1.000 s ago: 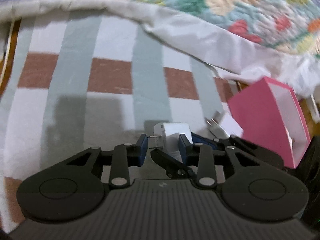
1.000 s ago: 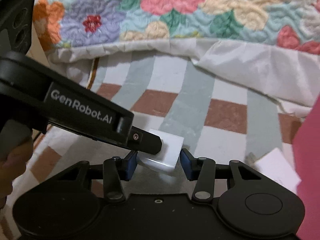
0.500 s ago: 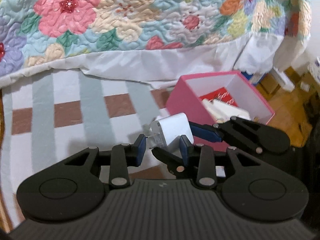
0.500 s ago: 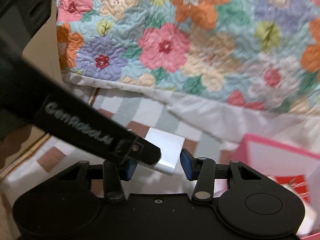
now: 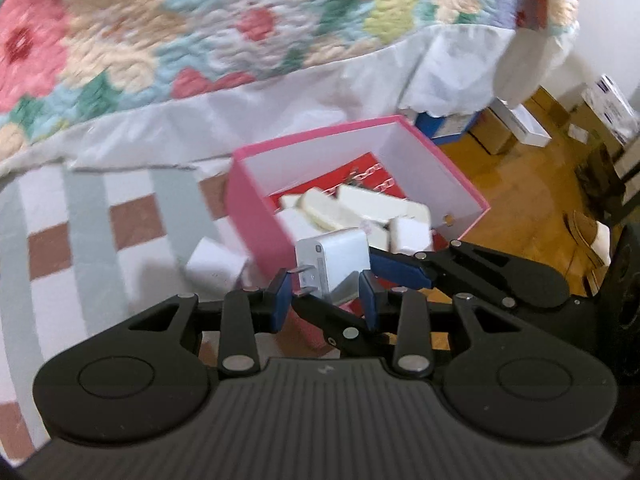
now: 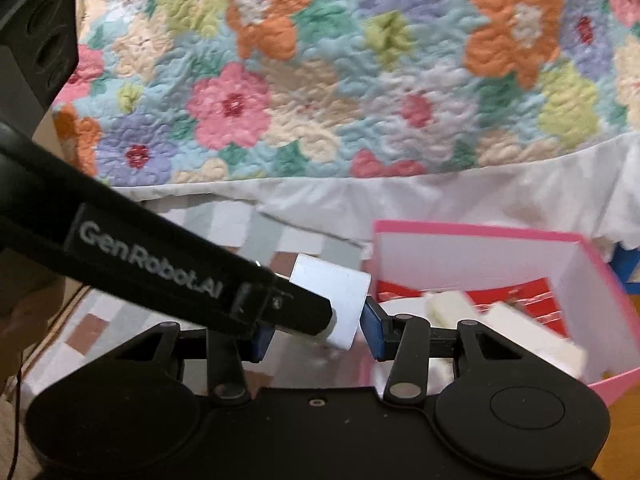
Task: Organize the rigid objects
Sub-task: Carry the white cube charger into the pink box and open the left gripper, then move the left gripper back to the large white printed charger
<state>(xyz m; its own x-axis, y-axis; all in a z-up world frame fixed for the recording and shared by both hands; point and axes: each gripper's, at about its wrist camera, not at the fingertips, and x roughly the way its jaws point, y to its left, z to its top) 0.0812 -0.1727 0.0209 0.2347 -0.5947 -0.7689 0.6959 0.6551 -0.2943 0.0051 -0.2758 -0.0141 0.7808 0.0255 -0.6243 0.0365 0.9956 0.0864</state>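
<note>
Both grippers are shut on one white plug adapter, seen as a white block in the right wrist view. My left gripper holds it near its metal prongs. My right gripper holds it from the other side; its fingers cross into the left wrist view. The adapter hangs in the air at the near left rim of an open pink box, also in the right wrist view. The box holds several white blocks on a red lining.
Another white adapter lies on the checked cloth left of the box. A floral quilt with a white hem hangs behind. Wooden floor with cardboard boxes lies to the right.
Both grippers have lifted the adapter off the checked cloth and carried it right, up to the pink box's rim. The box interior has come into view.
</note>
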